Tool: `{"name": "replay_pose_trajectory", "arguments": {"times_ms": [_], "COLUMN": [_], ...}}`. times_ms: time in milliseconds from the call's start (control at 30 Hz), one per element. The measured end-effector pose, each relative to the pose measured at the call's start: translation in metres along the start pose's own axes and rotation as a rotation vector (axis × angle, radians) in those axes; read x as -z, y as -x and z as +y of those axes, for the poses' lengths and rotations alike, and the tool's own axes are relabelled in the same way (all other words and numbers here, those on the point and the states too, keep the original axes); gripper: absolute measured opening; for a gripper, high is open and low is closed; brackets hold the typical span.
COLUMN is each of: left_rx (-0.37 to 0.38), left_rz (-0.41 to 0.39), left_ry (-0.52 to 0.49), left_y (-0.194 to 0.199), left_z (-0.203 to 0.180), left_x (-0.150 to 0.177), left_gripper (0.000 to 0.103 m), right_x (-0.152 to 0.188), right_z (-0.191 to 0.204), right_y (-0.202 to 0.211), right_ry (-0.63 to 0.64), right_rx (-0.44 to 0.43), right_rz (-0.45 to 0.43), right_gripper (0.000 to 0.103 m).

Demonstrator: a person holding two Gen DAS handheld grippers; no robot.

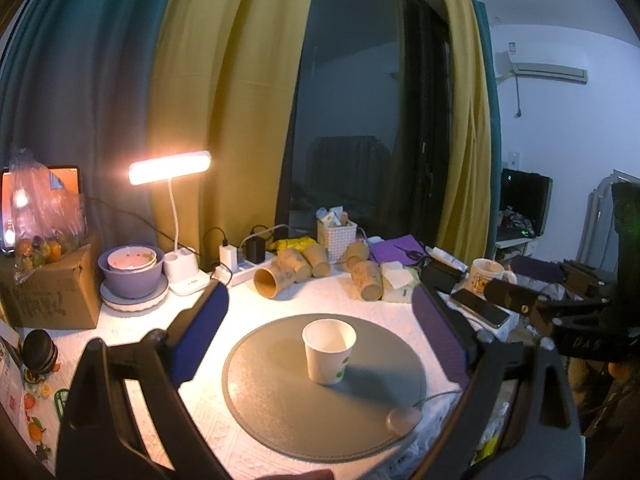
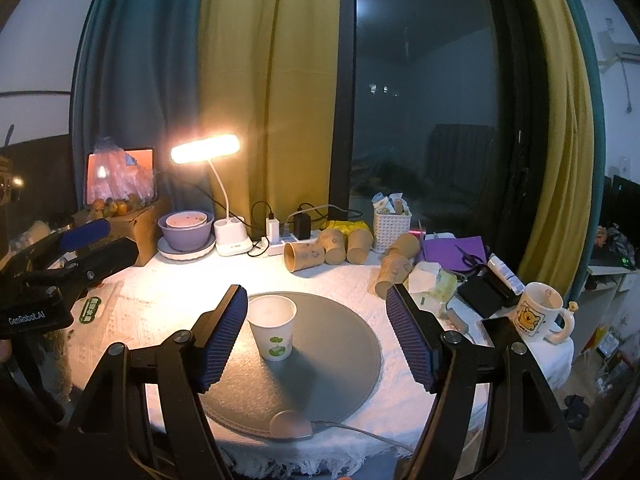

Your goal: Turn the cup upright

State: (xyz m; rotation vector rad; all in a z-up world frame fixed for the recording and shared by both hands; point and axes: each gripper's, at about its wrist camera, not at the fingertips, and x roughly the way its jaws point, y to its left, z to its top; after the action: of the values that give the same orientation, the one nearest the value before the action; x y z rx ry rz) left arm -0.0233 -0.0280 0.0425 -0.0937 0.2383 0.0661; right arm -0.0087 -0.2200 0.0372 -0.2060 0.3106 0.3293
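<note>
Fingers spread wide on both my left gripper [image 1: 320, 344] and right gripper [image 2: 316, 336], neither holding anything. Between them the paper cup [image 2: 273, 328] stands mouth-up on the grey mat [image 2: 332, 364], just beside my right gripper's left pad [image 2: 222, 340]. Any careless sideways move of that pad could, I judge, topple the light cup.

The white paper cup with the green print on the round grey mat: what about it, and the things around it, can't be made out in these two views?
- White paper cup with green print: its floor, hidden by its own wall, both views.
- Round grey mat: near rim cut by the left gripper fingers.
- Yellow-print mug: contents hidden by its wall.
- White slotted basket: packet labels too small.
</note>
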Motion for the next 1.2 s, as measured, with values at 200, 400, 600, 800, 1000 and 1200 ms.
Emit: {"name": "replay_pose_trajectory", "arguments": {"times_ms": [200,400,600,800,1000,1200], "left_rx": [0.008,0.011,0.018,0.018,0.020,0.024], "left_rz": [0.000,0.002,0.005,0.007,0.003,0.004], "left_ry": [-0.005,-0.007,-0.009,-0.007,-0.013,-0.013], "left_y": [0.002,0.002,0.000,-0.001,0.000,-0.001], "left_z": [-0.004,-0.007,-0.009,-0.011,-0.013,-0.015], "left_x": [0.002,0.003,0.002,0.002,0.003,0.004], "left_gripper": [0.094,0.094,0.094,0.094,0.094,0.094], "right_x": [0.001,0.003,0.003,0.004,0.004,0.005], "right_z": [0.001,0.003,0.003,0.006,0.006,0.008], "right_y": [-0.002,-0.003,-0.003,-0.005,-0.005,-0.005], "right_ry": [-0.001,-0.005,-0.006,-0.007,-0.008,-0.009], "right_rx": [-0.002,-0.007,-0.007,-0.009,-0.007,-0.010], "right_rz": [0.004,0.009,0.009,0.012,0.013,0.012], "right_gripper": [0.075,0.075,0.075,0.075,0.075,0.075]}}
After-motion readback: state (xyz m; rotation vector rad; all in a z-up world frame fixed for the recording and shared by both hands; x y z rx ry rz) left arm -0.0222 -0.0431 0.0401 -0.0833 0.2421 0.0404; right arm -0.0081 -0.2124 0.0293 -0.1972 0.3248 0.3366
